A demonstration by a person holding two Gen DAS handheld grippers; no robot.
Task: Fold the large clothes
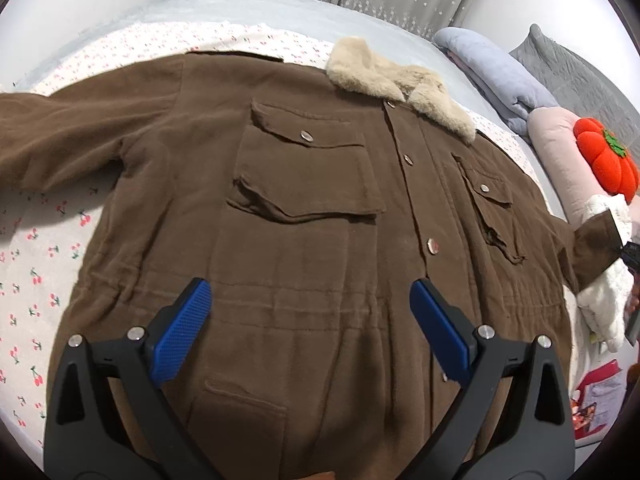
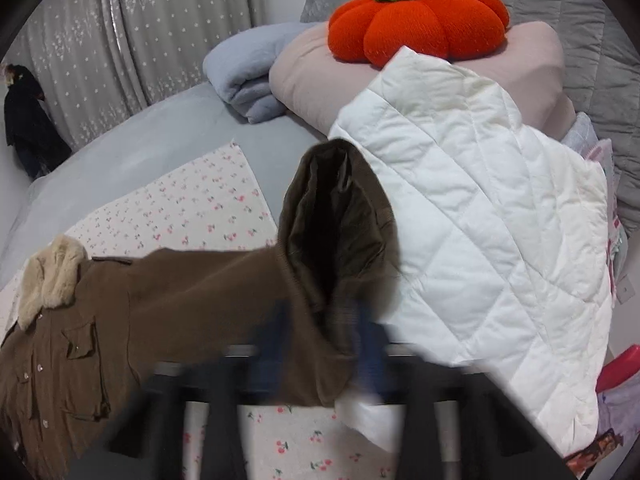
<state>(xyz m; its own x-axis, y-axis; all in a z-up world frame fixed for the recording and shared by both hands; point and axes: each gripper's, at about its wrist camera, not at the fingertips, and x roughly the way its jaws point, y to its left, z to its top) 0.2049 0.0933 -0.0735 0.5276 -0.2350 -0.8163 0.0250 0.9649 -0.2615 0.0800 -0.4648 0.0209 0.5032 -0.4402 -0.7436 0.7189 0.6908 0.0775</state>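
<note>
Hovering our left gripper [image 1: 310, 320], fingers spread wide and holding nothing, we see the brown coat [image 1: 304, 216] flat on the bed [image 1: 36, 264]. At six o'clock, our blurred right gripper [image 2: 320, 352] pinches its sleeve cuff [image 2: 340, 216].

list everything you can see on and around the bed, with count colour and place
coat: 1, brown with beige fur collar, spread flat on the cherry-print sheet
sheet: 1, white with red cherries, under the coat
quilted jacket: 1, white, beside the coat's sleeve cuff
pumpkin cushion: 1, orange, on the pink bedding
blanket: 1, pale blue, folded near the curtain
curtain: 1, grey with stars, behind the bed
left gripper: 1, black with blue pads, open over the coat's waist
right gripper: 1, blurred, at the sleeve cuff
</note>
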